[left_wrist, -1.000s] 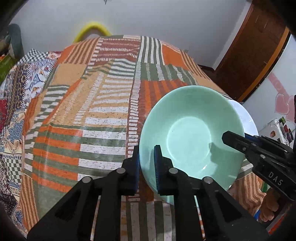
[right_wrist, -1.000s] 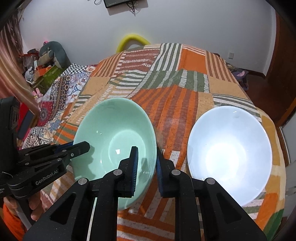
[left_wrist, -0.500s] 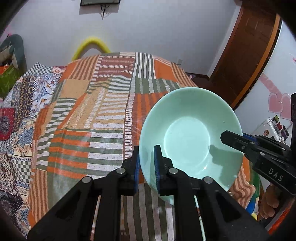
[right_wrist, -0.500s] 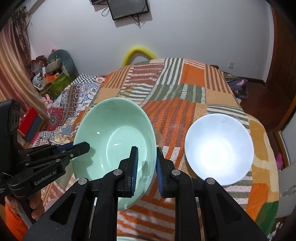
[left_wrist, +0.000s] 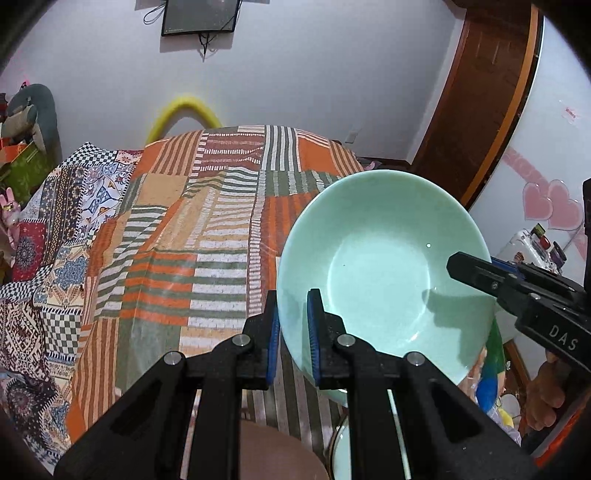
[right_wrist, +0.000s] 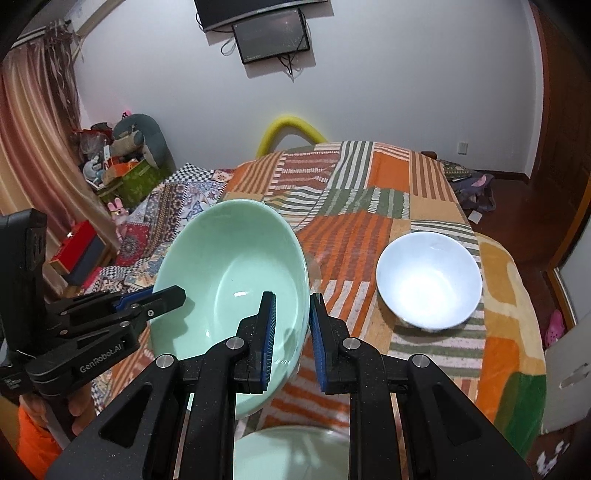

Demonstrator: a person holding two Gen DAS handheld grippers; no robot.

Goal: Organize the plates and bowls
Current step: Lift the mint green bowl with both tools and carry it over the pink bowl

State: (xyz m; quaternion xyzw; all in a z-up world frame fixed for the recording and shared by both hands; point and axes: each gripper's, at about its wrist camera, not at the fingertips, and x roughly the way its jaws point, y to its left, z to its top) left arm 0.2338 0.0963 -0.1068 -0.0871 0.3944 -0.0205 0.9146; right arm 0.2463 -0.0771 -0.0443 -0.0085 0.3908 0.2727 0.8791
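Fingers of the left gripper pinch the near-left rim of the mint-green bowl, blue pads on either side of the wall with only the rim between them. In the left wrist view the bowl hangs tilted, its hollow facing the camera, held clear above the striped patchwork blanket. The right gripper reaches in from the right edge and clamps the opposite rim, its shadow falling inside the bowl. Compared with a second ago the blanket looks smaller and farther below, and more of the wall, with a dark screen, has come into view; the white bowl that peeked out behind the green rim then is now hidden. A second pale green dish shows at the bottom edge, under the fingers.

From the right wrist view, the right gripper grips the bowl's right-hand rim between narrow jaws, one pad inside and one outside. The left gripper holds the far-left rim, with a hand below it. The white bowl sits on the blanket, well apart to the right, and appears much smaller than a second ago, when it filled the lower right. The other green dish's rim now shows at the bottom, below the held bowl.
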